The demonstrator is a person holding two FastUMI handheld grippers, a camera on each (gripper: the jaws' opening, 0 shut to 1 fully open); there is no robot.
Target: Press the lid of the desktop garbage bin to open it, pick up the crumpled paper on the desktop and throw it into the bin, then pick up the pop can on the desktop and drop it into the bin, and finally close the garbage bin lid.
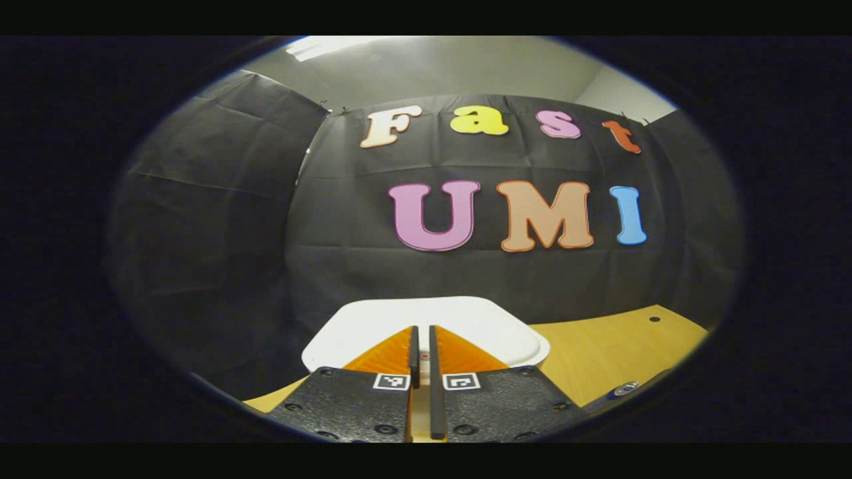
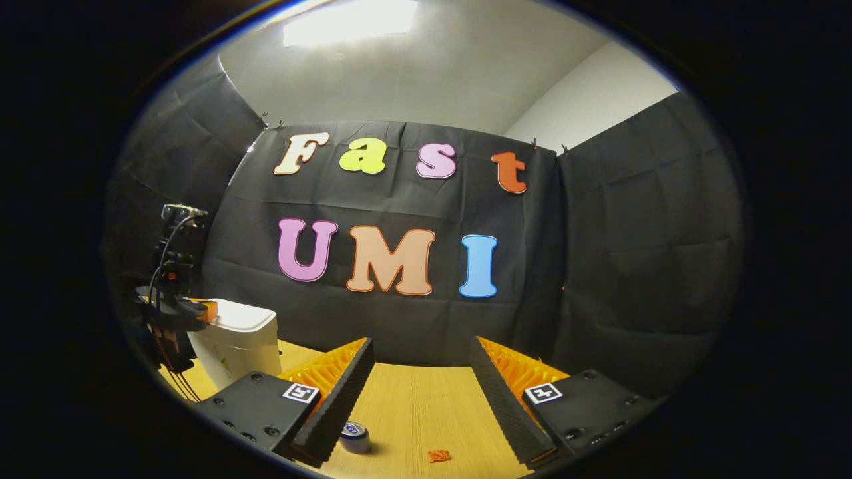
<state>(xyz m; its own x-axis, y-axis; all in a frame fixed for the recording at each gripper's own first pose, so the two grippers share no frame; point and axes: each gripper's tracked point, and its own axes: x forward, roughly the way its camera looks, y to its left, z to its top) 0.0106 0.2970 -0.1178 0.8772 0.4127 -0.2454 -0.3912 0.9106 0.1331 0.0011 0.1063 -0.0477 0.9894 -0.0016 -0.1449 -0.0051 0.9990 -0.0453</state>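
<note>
While the left gripper (image 1: 422, 359) hangs just over the near edge of the white bin lid (image 1: 466, 319), its fingers are drawn together with only a thin slit between them and nothing held. That suits a press, but the tip sits close to the lid's front rim, not its middle. From there a push could slide off the edge, or tip the light desktop garbage bin (image 2: 236, 349) instead of releasing the catch. In the right gripper view the bin stands at the far left of the wooden desktop (image 2: 413, 406), lid down, with the left gripper above it. The bin is not braced by anything visible, so a slanted press might skid it toward the back wall.

The right gripper (image 2: 419, 392) waits with its fingers wide apart and empty, low over the desktop. Between them and nearer the camera lie the pop can (image 2: 355, 438), seen end-on just beside the left finger, and a small orange crumpled paper (image 2: 438, 456) a little to its right. Both are near each other, so a grab at the paper risks nudging the can and setting it rolling, if it lies on its side, which cannot be told for sure. The paper scrap is small and flat-looking, so the fingers could close above it and miss.

Should the lid spring up while the left gripper hovers over it, it may strike the fingers and fail to open fully.
</note>
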